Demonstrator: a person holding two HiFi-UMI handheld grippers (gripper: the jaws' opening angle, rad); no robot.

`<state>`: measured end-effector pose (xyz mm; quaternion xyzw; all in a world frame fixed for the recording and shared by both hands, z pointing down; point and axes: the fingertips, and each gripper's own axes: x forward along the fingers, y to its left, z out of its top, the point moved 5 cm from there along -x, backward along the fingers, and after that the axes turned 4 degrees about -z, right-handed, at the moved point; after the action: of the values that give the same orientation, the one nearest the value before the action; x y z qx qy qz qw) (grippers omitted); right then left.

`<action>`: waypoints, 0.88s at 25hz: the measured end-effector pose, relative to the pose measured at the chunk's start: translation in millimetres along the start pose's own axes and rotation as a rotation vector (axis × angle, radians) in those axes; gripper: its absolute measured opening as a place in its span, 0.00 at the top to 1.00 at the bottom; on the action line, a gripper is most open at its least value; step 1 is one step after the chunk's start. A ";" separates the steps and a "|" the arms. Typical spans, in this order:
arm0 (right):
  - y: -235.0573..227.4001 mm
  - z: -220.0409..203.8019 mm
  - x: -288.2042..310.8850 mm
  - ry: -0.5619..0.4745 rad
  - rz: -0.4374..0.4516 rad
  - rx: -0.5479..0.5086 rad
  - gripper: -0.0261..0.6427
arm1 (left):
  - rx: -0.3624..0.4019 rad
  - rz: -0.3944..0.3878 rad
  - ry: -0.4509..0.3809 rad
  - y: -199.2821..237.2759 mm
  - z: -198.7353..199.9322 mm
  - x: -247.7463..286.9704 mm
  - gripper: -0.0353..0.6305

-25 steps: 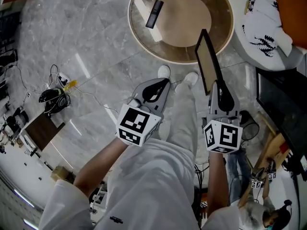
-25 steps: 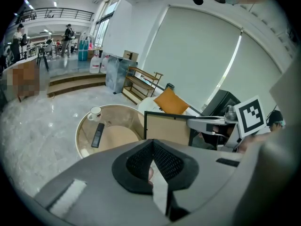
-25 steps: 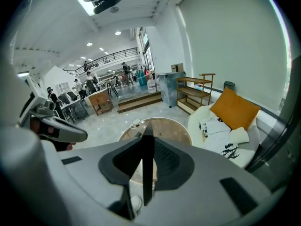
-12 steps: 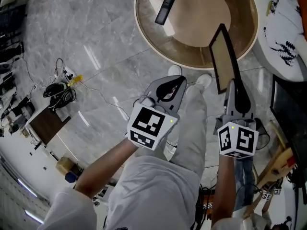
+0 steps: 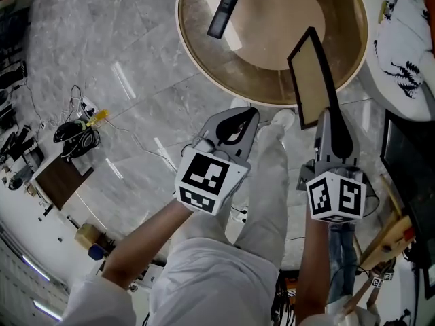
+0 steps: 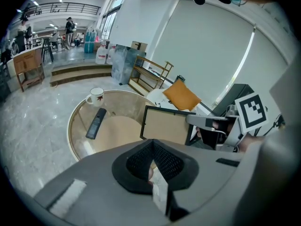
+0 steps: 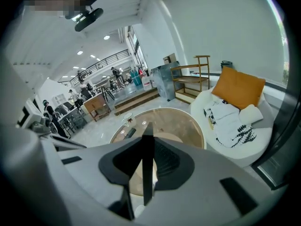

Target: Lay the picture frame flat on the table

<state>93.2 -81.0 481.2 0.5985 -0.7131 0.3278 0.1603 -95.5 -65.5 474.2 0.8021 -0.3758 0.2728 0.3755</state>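
Note:
The picture frame (image 5: 310,77), black-edged with a tan back, stands on edge above the near rim of the round glass table (image 5: 204,56). My right gripper (image 5: 329,122) is shut on the frame's lower edge. In the right gripper view the frame (image 7: 147,159) shows edge-on as a thin dark bar between the jaws. My left gripper (image 5: 241,116) hangs over the floor just short of the table, shut with nothing in it. From the left gripper view I see the frame (image 6: 167,126) broadside and the right gripper (image 6: 207,121) on it.
A black remote (image 5: 223,11) and a white cup (image 6: 95,96) lie on the table's far side. A white seat with printed cloth (image 5: 404,39) is at the right, with an orange cushion (image 6: 181,95). Cables (image 5: 78,138) sit on the marble floor at the left.
The table has come closer in the head view, and the frame in the right gripper now reaches over its near rim. Both grippers keep their jaws as they were.

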 end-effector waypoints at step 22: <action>-15.6 -23.5 24.7 0.010 -0.041 0.029 0.87 | -0.004 0.022 -0.007 15.0 -7.7 24.1 0.96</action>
<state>98.5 -85.1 518.1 0.6137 -0.6951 0.3377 0.1617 -95.0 -75.4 501.9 0.7978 -0.3867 0.2736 0.3730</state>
